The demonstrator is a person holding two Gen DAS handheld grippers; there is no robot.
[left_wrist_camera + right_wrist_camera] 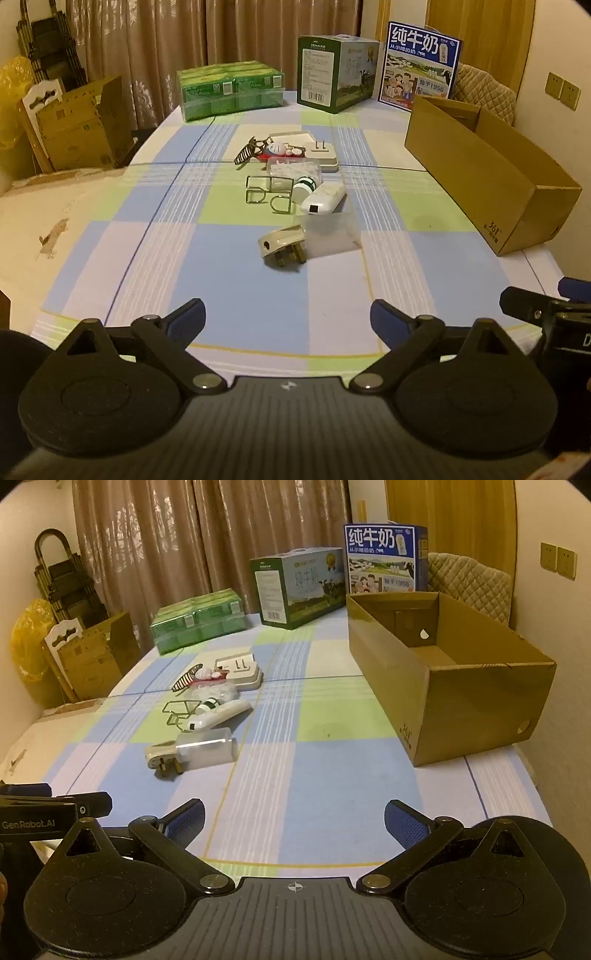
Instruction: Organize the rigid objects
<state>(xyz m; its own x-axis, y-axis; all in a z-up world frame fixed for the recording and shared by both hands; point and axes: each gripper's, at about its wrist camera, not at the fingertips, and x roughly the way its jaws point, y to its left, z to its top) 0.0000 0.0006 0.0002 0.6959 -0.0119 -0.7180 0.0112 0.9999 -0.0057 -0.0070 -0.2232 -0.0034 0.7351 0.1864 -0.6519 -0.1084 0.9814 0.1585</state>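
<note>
Left tongs [288, 317] agape, checked tablecloth [240, 288], curtains [166, 44]

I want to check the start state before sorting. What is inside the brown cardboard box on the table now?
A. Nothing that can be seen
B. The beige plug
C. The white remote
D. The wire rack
A: the box shows only its bare floor, while the plug, remote and rack lie on the cloth.

Through both my wrist cameras the room looks dim and yellow-warm, lit from overhead with only soft short shadows under the clutter mid-frame, a faint sheen on the tablecloth [240, 295], grainy detail, and fisheye bending with dark vignetted corners.
</note>
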